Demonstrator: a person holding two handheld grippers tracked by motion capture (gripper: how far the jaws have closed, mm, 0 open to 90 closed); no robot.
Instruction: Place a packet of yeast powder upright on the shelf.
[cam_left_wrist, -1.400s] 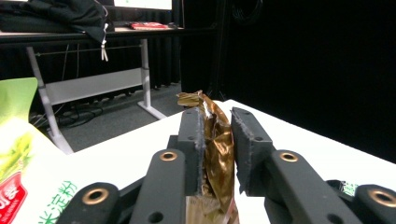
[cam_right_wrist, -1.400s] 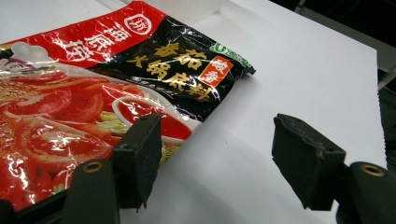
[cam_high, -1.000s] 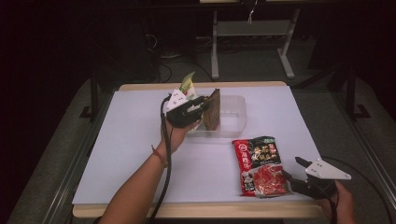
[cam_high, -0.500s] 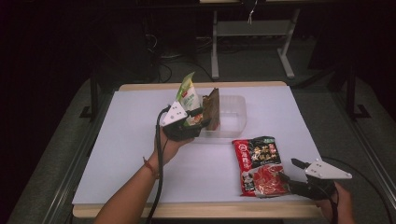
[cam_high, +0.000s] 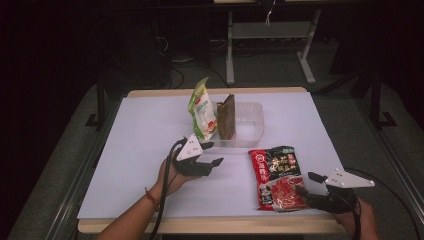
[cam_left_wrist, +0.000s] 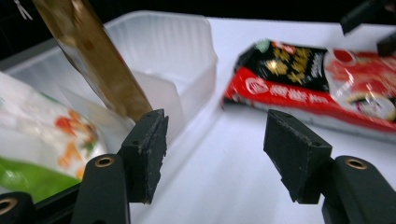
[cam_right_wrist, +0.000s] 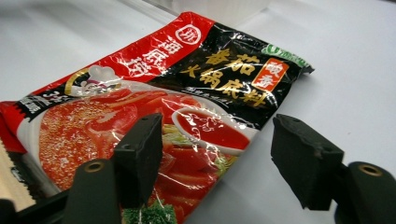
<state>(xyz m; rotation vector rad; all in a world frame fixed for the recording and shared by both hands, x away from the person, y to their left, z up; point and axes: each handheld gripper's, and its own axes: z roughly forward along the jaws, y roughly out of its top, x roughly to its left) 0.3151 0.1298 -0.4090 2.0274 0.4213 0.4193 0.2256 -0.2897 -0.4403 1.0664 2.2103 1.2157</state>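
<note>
White table (cam_high: 140, 150); red sauce packet (cam_high: 277, 176) lies lengthwise front-to-back; right claw (cam_high: 306, 183) spread beside it; left claw (cam_high: 209, 154) just opening, empty.

Open table (cam_high: 145, 150) left of my left gripper (cam_high: 209, 154): free passage. Ahead, clear tub (cam_high: 248, 125) with two upright packets blocks. Red sauce pouch (cam_high: 277, 176) lies flat before my right gripper (cam_high: 306, 183).

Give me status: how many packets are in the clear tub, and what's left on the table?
Done: the green-and-white packet and the brown packet stand upright in the clear tub. In hand: nothing. The left tool sits in front of the tub, its jaws just opened with nothing between them. Left: the red-and-black packet lies flat on the table; the right tool is open at its near corner, not gripping it.
</note>
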